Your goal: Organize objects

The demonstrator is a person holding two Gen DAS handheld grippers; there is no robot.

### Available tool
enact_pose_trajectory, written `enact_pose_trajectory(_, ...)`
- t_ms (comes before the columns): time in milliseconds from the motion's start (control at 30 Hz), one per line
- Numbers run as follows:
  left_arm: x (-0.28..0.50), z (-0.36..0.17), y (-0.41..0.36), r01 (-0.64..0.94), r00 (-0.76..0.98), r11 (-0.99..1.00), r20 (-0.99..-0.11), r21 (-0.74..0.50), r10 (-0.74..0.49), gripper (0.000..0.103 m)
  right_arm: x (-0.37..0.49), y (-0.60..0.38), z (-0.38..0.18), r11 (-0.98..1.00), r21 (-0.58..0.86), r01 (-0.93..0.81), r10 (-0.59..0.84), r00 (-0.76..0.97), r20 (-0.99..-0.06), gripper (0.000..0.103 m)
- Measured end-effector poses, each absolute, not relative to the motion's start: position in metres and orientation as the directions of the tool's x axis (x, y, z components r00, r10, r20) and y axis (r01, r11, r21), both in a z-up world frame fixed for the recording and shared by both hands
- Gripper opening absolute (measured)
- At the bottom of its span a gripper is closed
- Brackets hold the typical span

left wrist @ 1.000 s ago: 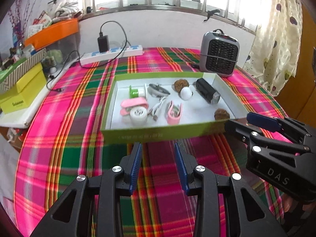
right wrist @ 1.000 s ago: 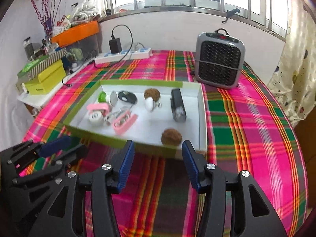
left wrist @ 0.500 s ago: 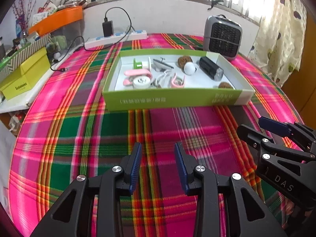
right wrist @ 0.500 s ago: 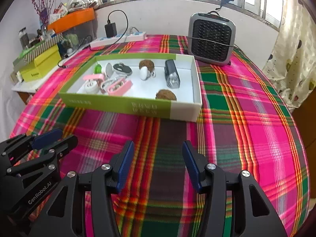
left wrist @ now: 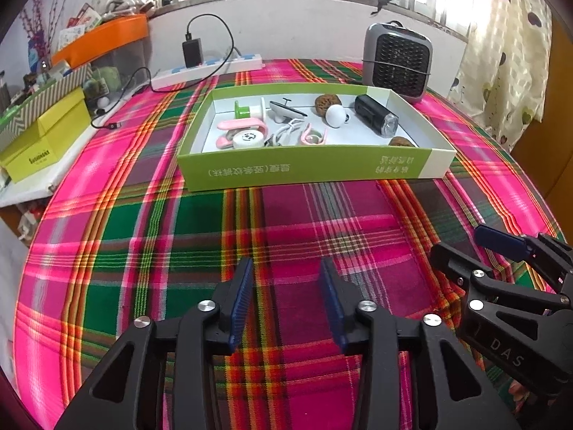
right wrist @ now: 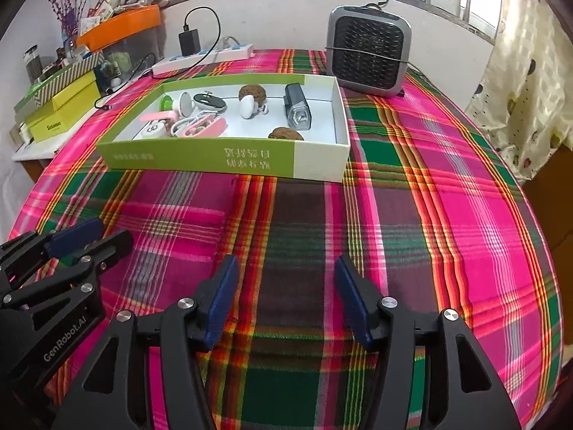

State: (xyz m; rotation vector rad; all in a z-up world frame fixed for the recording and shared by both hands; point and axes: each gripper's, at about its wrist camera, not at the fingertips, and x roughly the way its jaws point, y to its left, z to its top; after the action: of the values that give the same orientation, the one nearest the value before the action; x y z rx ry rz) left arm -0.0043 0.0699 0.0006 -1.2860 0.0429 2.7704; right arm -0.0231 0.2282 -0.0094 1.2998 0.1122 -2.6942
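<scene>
Both claws have drawn back from the box and sunk toward the cloth since a second ago, so the box now sits well ahead of them instead of just past the fingertips.

Left wrist view: the left claw (left wrist: 286, 283) hangs over the plaid cloth (left wrist: 150, 236) on the desk, its jaws opening with nothing between them. The green box (left wrist: 308, 170) lies well ahead, holding a pink clip (left wrist: 240, 125), a white ball (left wrist: 335, 115), a black torch (left wrist: 376, 114), two brown nuts and other small items too tangled to name for sure. The right claw (left wrist: 476, 247) shows at the right edge. A grey heater (left wrist: 397, 61) stands just behind the box.

Right wrist view: the right claw (right wrist: 286, 279) is also over bare cloth, jaws opening and empty. The box (right wrist: 229, 157) sits ahead and to the left, one nut (right wrist: 285, 133) near its front wall, the torch (right wrist: 297, 109) beside it. The left claw (right wrist: 89, 236) shows at the left edge. A power strip (right wrist: 204, 59) lies by the wall.
</scene>
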Motion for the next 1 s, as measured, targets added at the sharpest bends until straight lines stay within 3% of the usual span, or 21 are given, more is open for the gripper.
enact_pose_trajectory(333, -0.0029, 0.0005, 0.0724, -0.079, -0.645, -0.997, -0.762, -0.005, 0.054, 0.04, -0.018, 0.23, -0.0111, -0.989, -0.009, 0.148, -0.089, -0.641, -0.763, 0.063)
enact_pose_trajectory(1000, -0.0026, 0.0005, 0.0723, -0.077, -0.645, -0.997, -0.762, -0.006, 0.055, 0.04, -0.019, 0.2304, -0.0108, -0.989, -0.007, 0.147, -0.089, -0.64, -0.763, 0.064)
